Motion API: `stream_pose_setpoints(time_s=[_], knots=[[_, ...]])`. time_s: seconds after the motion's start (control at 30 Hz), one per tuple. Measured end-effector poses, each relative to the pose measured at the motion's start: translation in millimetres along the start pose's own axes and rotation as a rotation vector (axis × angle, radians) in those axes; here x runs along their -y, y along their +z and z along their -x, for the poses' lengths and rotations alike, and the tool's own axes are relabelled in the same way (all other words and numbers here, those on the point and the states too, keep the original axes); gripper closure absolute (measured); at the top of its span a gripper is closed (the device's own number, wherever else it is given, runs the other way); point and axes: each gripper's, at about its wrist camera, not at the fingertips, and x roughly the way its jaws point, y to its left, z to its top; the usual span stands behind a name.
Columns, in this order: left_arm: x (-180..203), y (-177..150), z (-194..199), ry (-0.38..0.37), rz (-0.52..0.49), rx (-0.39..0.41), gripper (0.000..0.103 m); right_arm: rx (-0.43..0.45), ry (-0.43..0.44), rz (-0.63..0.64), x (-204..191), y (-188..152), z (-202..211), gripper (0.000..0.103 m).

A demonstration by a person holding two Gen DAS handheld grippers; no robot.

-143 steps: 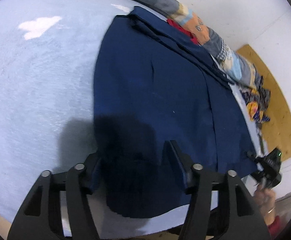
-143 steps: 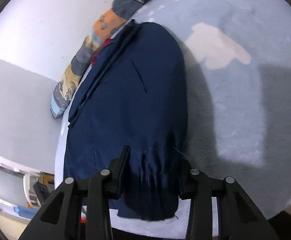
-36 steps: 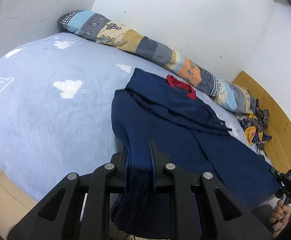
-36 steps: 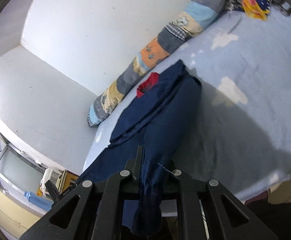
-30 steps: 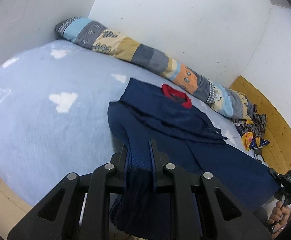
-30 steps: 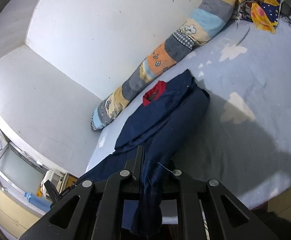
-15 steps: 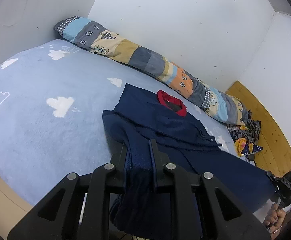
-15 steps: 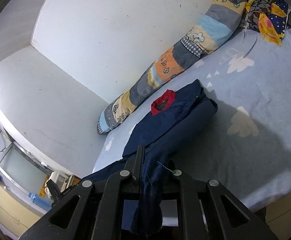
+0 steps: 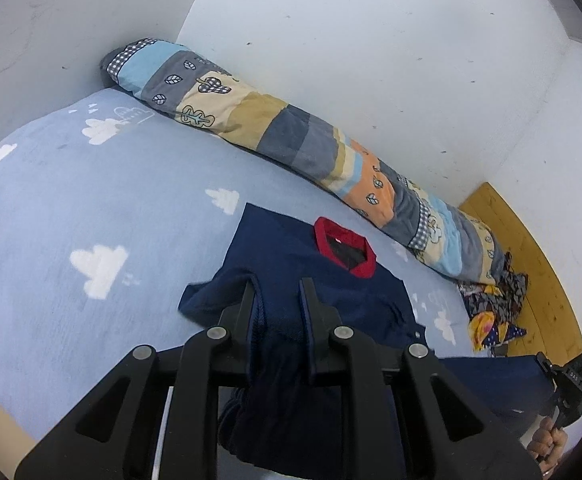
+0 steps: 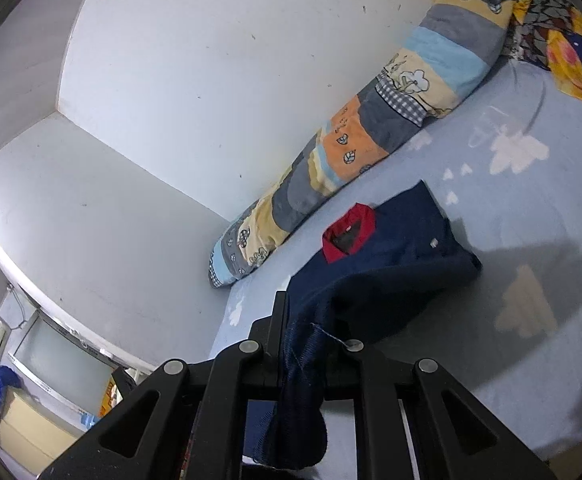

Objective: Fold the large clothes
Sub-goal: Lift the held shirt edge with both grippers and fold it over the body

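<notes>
A large navy garment with a red collar [image 9: 345,250] lies on the light blue bed; its collar end rests flat near the pillow. My left gripper [image 9: 279,300] is shut on the garment's hem [image 9: 279,344], lifted above the bed. My right gripper [image 10: 311,320] is shut on the other hem corner [image 10: 303,364], also lifted. The navy cloth [image 10: 391,264] drapes from both grippers back toward the collar [image 10: 349,236]. The right gripper also shows in the left wrist view [image 9: 567,384] at the far right, with cloth stretched to it.
A long patchwork bolster pillow [image 9: 291,148] runs along the white wall. A heap of patterned clothes [image 9: 495,308] lies at the pillow's far end by a wooden headboard [image 9: 531,248]. The cloud-print sheet [image 9: 71,208] spreads left. A cabinet [image 10: 31,420] stands beyond the bed.
Both grippers have carried the hem up and forward toward the collar. The flat part of the garment has shortened and the cloth folds over itself.
</notes>
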Motion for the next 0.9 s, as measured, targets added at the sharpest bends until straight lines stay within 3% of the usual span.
stream_pose_setpoints(time_s=[0.17, 0.37, 0.57, 0.77, 0.83, 0.9], knots=[[11.4, 31.1, -31.1, 0.018, 0.011, -0.019, 0.086, -0.012, -0.007, -0.025, -0.5, 39.4, -33.0, 0.092], [21.3, 73.3, -95.9, 0.074, 0.043, -0.070, 0.086, -0.035, -0.046, -0.051, 7.7, 96.3, -90.3, 0.092], [27.1, 111.3, -196.6, 0.160, 0.059, -0.170, 0.085, -0.061, -0.131, -0.113, 42.2, 159.4, -170.5, 0.092], [11.9, 116.7, -304.9, 0.248, 0.087, -0.273, 0.085, -0.118, -0.252, -0.156, 98.6, 187.7, -268.2, 0.091], [2.4, 114.8, -328.8, 0.265, 0.134, -0.320, 0.079, -0.142, -0.273, -0.195, 120.1, 192.4, -295.0, 0.083], [-10.5, 113.7, -347.8, 0.247, 0.189, -0.366, 0.059, -0.174, -0.312, -0.267, 145.3, 196.3, -316.8, 0.066]])
